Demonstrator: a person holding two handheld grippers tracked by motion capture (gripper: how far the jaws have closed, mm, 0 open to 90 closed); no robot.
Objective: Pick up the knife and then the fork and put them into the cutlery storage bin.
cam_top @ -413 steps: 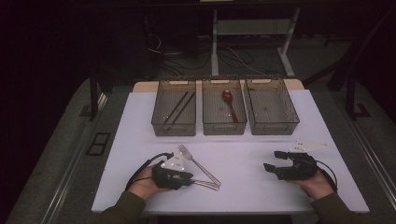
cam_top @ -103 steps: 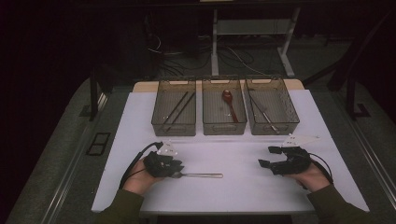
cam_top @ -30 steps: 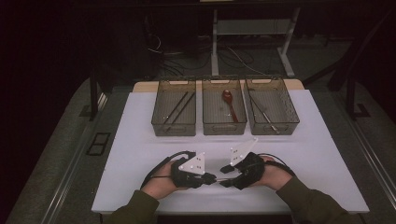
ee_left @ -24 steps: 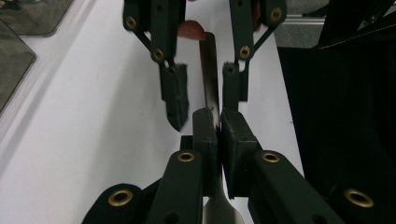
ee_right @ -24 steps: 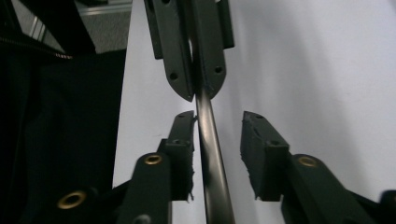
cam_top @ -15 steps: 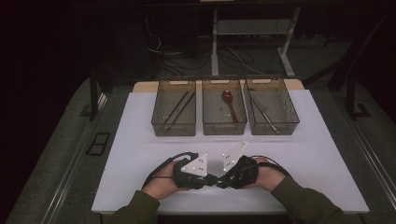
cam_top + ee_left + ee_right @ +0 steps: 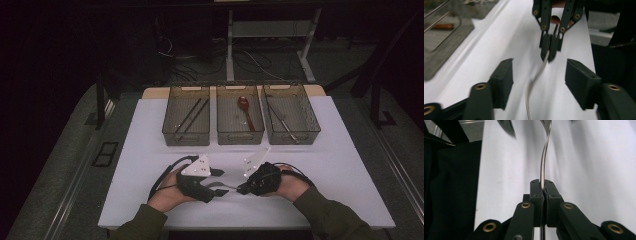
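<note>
Handover above the white table (image 7: 150, 150), in front of three bins (image 7: 240, 120). Right gripper (image 7: 541, 185) is pressed together on the fork (image 7: 543, 157) handle. Left gripper (image 7: 537, 72), jaws just opening, stands spread around the fork without touching it.

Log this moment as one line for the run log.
phase: handover | left gripper: open, jaws just opened | right gripper: shut on fork | bins: behind

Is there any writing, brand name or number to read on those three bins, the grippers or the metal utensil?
None: no words, labels or numbers can be read on the three bins, on the left hand-held gripper, on the right hand-held gripper or on the metal utensil it clamps.
</note>
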